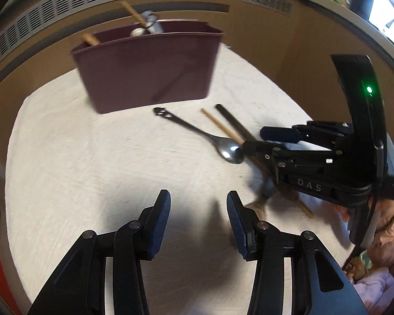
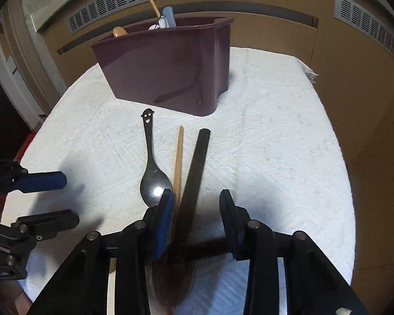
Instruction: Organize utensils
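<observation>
Right gripper over the utensils on the white cloth.

My right gripper (image 2: 194, 210) straddles the black handle (image 2: 194, 173) and wooden stick (image 2: 178, 157), jaws apart, left pad (image 2: 165, 223) close against them. The metal spoon (image 2: 152, 176) lies just beside. My left gripper (image 1: 198, 225) hangs empty, jaws apart. The maroon bin (image 2: 165, 63) stands near the cloth's (image 2: 275, 131) far edge.
</observation>
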Demonstrator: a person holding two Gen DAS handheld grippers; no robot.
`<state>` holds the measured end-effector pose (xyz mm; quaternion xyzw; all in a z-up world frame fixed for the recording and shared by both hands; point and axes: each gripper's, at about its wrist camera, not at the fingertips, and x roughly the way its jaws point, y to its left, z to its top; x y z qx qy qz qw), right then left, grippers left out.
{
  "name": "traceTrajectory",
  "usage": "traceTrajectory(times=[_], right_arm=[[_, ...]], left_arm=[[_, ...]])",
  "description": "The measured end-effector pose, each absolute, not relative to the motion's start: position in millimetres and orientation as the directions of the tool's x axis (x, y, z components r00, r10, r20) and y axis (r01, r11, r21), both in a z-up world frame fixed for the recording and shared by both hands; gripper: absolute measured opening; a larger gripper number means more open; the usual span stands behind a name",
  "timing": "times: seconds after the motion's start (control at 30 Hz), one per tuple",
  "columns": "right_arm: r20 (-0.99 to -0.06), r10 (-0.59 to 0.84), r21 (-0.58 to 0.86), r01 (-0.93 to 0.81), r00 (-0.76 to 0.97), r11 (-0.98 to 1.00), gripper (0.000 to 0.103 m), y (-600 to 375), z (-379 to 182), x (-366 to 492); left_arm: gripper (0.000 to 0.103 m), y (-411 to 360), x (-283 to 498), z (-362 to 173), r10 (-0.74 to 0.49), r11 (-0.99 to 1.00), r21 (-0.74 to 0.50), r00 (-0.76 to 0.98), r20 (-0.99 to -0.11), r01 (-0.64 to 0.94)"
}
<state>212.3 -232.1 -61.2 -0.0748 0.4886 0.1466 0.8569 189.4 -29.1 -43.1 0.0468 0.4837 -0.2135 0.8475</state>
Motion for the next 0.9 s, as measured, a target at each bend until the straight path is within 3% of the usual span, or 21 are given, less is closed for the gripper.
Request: traceTrajectory(times=[0.03,0.07,0.1,0.23,0.43,0.7,0.9], right_arm=[[-0.859,0.179,0.013,-0.329,0.480,0.944,0.025,-230.2,-61.0,212.0],[-0.859,0.187,0.015,-0.341,0.476,0.940,0.013,-228.1,-60.2,210.5],[-0.860,0.198,0.021,-0.356,0.469,0.934,0.011,-226.8,-59.1,208.1],[-0.841,0.198,0.006,-0.357,0.503,0.934,0.011,-235.9,-48.3,196.4],[-0.827,0.194,0.060,-0.262,0.527,0.963,0.011,-280.0,-31.0,188.8],[-0.814,0.195,0.094,-0.207,0.547,0.974,0.011,-311.3,-22.9,177.0],[-0.784,0.213,0.108,-0.210,0.583,0.972,0.011,-317.1,-10.6,167.2]], left_arm=[[0.048,-25.6,191.5,-44.3,-0.319,0.908,-0.140,0.437,-0.841,0.394],[0.048,-23.4,193.6,-45.3,-0.322,0.911,-0.151,0.433,-0.842,0.383],[0.048,-21.8,196.3,-46.3,-0.329,0.913,-0.168,0.428,-0.842,0.371],[0.049,-23.0,208.8,-48.7,-0.372,0.909,-0.241,0.402,-0.837,0.340],[0.050,-43.2,220.1,-56.9,-0.362,0.915,-0.242,0.392,-0.845,0.323],[0.048,-103.6,177.9,-51.8,-0.405,0.755,-0.090,0.353,-0.844,0.650],[0.035,-134.3,184.9,-52.4,-0.378,0.694,-0.035,0.323,-0.867,0.719]])
